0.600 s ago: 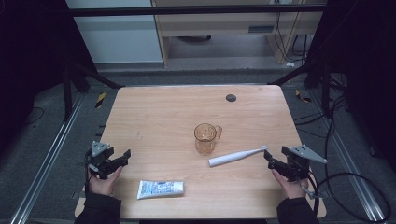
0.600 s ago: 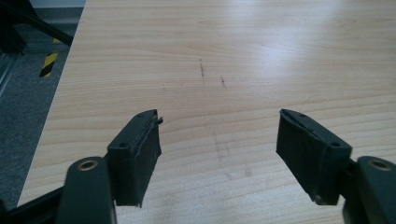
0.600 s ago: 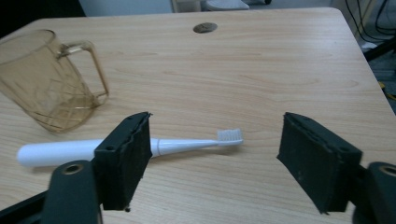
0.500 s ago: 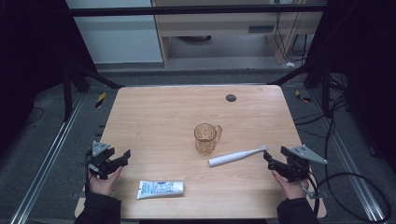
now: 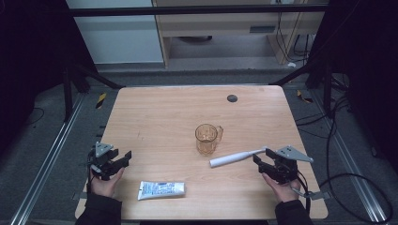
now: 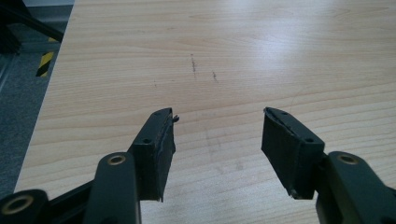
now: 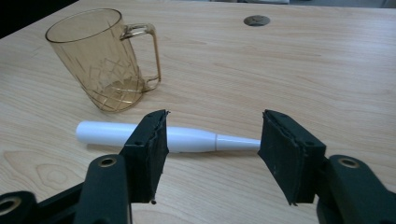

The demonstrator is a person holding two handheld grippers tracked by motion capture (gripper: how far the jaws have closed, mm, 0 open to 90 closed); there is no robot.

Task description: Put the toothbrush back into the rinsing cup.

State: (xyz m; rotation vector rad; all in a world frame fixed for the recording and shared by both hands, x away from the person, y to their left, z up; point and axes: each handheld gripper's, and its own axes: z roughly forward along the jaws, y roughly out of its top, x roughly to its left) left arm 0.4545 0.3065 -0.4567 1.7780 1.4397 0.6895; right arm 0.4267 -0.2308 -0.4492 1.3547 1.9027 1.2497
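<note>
While both grippers rest low near the bottom edge of the high view, the wooden table [image 5: 164,117] takes the middle of the frame. The left gripper [image 5: 118,160] is in the lower left of that view, held by the person's left hand [image 5: 104,183], and it points toward the right and a little up. In the left gripper view its two black jaws stand wide apart with nothing between them, only bare wood with a few small dark marks.

The right gripper [image 5: 262,160] is in the lower right of the high view, held by the right hand [image 5: 280,190]. Its jaws also stand wide apart and hold nothing. In the right gripper view the white toothbrush handle [image 7: 154,136] lies on the table just beyond the jaw tips, across the gap between them; its thin end reaches toward the jaw at the right of the frame. I cannot tell whether a jaw touches it.

An amber transparent mug [image 5: 206,138] stands upright near the centre of the high view, with its handle turned to the right. In the right gripper view it is in the upper left, near the thick end of the handle but apart from it. A white toothpaste tube [image 5: 161,190] lies flat in the lower middle-left of the high view, near the left gripper. A small dark round cap [image 5: 232,98] sits flush in the table in the upper part, well apart from everything.
</note>
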